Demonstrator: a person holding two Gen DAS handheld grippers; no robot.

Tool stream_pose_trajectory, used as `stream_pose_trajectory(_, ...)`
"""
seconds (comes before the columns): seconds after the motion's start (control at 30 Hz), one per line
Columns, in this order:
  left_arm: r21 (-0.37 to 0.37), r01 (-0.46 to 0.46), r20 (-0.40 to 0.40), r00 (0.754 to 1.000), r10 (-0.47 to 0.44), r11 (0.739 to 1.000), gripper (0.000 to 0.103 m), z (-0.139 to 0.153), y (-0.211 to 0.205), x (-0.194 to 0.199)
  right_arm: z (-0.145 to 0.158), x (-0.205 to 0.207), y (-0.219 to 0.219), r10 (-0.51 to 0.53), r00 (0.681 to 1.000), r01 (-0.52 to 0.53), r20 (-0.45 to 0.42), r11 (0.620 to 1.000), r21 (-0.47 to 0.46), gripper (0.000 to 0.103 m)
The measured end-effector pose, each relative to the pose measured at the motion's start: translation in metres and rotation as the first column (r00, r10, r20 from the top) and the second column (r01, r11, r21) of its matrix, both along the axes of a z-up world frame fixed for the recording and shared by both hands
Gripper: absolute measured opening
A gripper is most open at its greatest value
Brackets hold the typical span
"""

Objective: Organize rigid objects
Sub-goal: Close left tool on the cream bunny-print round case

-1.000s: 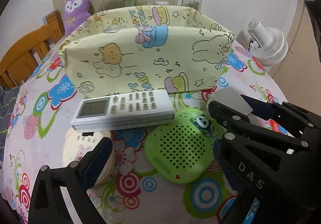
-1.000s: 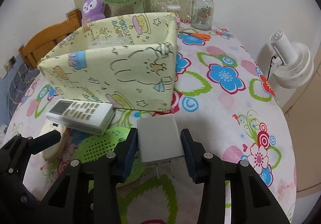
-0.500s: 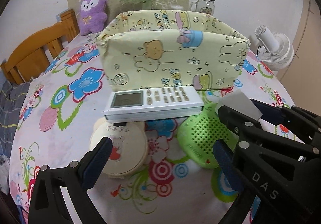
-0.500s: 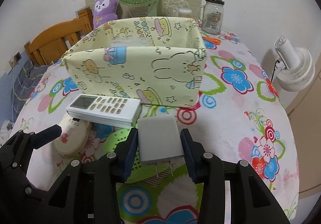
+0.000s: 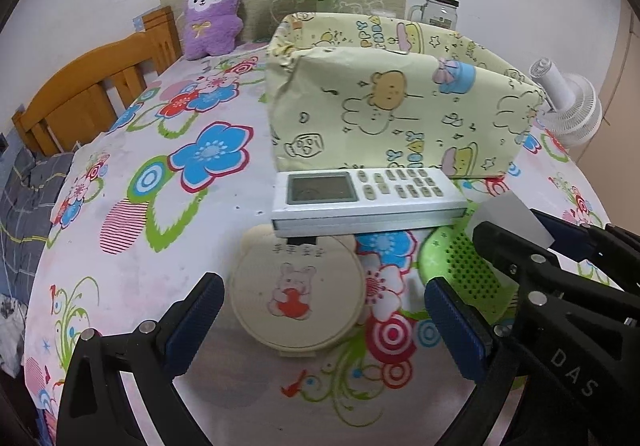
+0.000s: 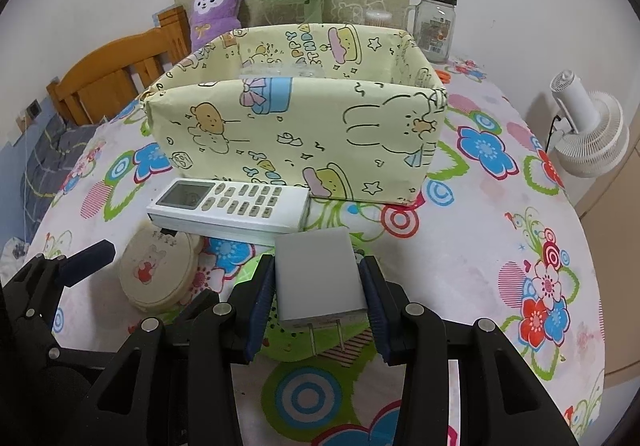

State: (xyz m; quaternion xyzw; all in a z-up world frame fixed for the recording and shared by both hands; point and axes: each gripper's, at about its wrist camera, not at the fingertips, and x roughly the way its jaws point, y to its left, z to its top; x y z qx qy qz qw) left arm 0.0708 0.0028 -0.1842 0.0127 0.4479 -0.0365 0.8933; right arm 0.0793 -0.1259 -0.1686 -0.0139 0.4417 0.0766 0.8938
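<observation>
My right gripper tilted downward near the yellow box, clamping a white charger, while my left gripper gaped empty.

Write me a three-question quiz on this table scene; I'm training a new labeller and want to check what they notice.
1. True or false: the right claw is shut on the white charger, prongs pointing back toward the camera.
2. What does the white remote partly lie on? A) round cream case B) purple plush toy C) glass jar
3. Fill in: the left claw is ____ and holds nothing.

Key: 1 true. 2 A: the remote's near edge overlaps the case's far rim, in front of the yellow fabric box. 3 open: its pads stand apart on either side of the cream case, not touching it.
</observation>
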Motion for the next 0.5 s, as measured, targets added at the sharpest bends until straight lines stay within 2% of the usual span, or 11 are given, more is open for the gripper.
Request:
stream_pose_trajectory(0.33,0.028,-0.037,-0.012,0.999,0.038,0.999,0.101,-0.013,0.018,0.011,-0.006,0.005,0.019,0.018,1.0,-0.018,-0.016,1.0,-0.007,0.046)
stream_pose_trajectory(0.5,-0.001,-0.046,-0.022,0.999,0.046,0.999,0.101,-0.019,0.023,0.015,-0.008,0.008,0.022,0.014,1.0,-0.015,-0.02,1.0,-0.01,0.046)
